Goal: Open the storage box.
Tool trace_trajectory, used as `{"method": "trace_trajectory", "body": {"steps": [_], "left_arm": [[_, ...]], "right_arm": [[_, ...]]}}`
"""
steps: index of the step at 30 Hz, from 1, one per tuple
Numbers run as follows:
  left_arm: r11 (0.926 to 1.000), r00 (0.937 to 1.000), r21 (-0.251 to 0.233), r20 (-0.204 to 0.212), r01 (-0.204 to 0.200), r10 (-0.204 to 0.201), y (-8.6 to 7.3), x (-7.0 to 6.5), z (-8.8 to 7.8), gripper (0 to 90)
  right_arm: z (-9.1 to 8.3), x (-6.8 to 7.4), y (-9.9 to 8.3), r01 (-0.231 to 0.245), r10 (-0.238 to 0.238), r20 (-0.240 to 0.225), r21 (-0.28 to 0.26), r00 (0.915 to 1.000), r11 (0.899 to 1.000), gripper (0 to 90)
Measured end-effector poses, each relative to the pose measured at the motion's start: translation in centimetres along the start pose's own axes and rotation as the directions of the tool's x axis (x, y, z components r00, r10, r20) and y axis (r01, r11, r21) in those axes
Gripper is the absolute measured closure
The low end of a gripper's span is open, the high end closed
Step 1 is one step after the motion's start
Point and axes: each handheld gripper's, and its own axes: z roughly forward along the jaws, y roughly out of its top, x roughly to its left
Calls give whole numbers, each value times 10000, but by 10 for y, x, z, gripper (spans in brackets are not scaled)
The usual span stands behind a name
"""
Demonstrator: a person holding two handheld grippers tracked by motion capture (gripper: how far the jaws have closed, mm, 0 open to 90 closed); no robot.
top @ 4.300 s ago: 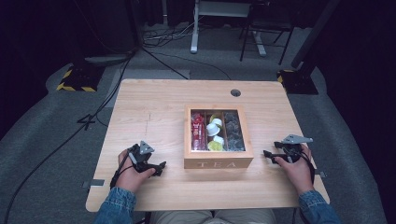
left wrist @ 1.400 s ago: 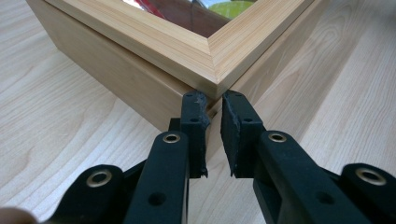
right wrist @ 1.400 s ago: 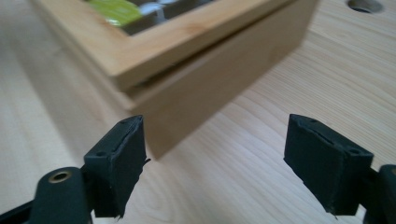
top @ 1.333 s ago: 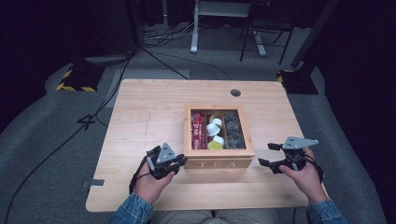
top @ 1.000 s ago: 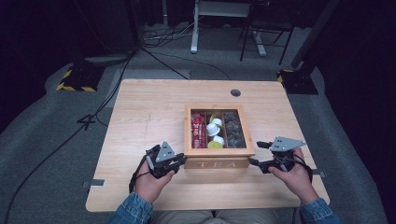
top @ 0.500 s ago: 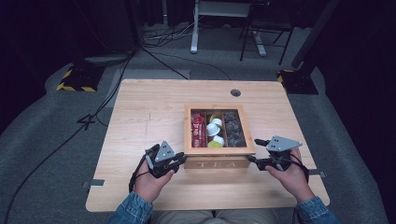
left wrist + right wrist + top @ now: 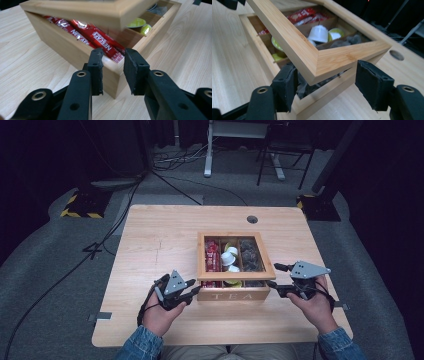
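Note:
A wooden tea box (image 7: pixel 235 295) stands mid-table with its window lid (image 7: pixel 329 58) tipped up at the front. It holds red coffee sticks (image 7: pixel 100 37), white capsules (image 7: pixel 319 33), yellow-green capsules (image 7: pixel 136 23) and dark tea bags (image 7: pixel 251 257). My left gripper (image 7: pixel 113 60) is at the box's front left corner (image 7: pixel 191 291). Its jaws have just been opening and stand slightly apart, clear of the wall. My right gripper (image 7: pixel 325 75) is at the front right corner (image 7: pixel 273 276). Its jaws have just been closing, and both fingertips touch the raised lid's corner between them.
The light wood table (image 7: pixel 160 240) has a round cable hole (image 7: pixel 252 219) behind the box. Beyond it lie floor cables, a yellow-and-black striped base (image 7: pixel 75 206) and desk and chair legs (image 7: pixel 280 165).
My right gripper has slid left from the table's right side up to the box's front right corner. The left gripper has stayed at the front left corner.

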Motion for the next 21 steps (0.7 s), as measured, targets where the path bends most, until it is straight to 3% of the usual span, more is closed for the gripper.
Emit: {"method": "trace_trajectory", "body": {"steps": [11,17,21], "left_arm": [[9985,9971,71,-530,544,-540,-11,12,-14,646],[9967,9929,235,-926,772,-747,-20,20,-21,632],[9931,9864,479,-1301,1074,-1004,-27,27,-23,617]], "right_arm": [[-9,-22,33,245,-249,-44,-787,9997,9966,386],[-9,-35,50,322,-339,-163,-957,9993,9949,429],[-5,-43,62,382,-408,-238,-1033,9989,9939,468]]}}
